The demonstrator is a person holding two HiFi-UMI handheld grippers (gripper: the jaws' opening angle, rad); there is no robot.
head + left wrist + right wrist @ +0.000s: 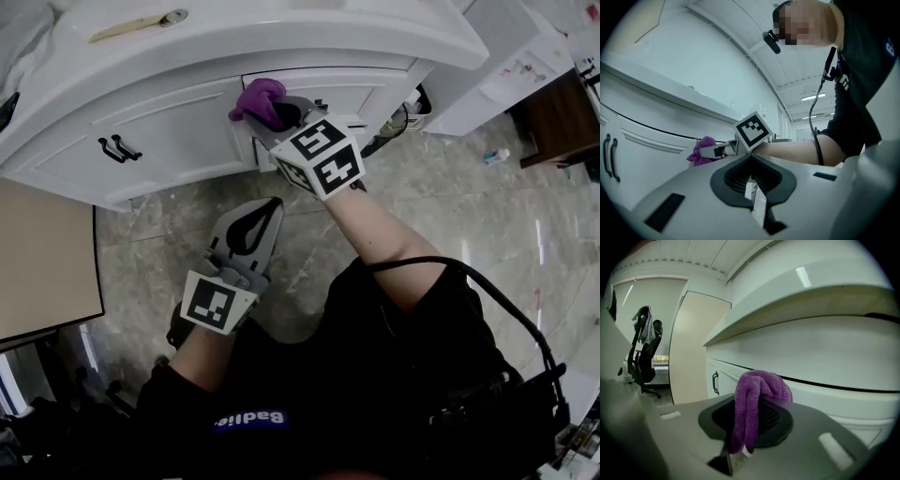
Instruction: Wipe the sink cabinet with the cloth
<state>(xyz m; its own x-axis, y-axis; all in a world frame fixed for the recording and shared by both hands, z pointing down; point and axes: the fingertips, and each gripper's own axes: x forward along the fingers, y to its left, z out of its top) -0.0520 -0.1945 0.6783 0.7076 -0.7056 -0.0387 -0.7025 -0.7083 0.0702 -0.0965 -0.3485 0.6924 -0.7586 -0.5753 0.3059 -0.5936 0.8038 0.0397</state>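
The white sink cabinet (178, 131) fills the upper part of the head view. Its curved front bows outward, and its tabletop (281, 37) overhangs the doors with a rounded lip that closes off the room directly above the door tops. Below the cabinet's bottom edge the marbled floor (450, 216) lies open between the cabinet and the person, and it runs on to the right. On the left a flat beige panel (47, 262) stands just beside the cabinet's end and bounds that side. The right claw (281, 112) reaches up from the person's bare forearm to the top of the cabinet front, just under the overhang, near the dark seam between two door panels. Its jaws are closed on the purple cloth (258, 101), which bunches out past the tips toward the white face; whether it presses on the paint I cannot tell. The left claw (267, 208) hangs lower over the floor, apart from the cabinet front. Its jaws are together with nothing between them, and its tips point up toward the right claw. Two black handles (119, 148) sit side by side on the door to the left, well apart from the cloth.
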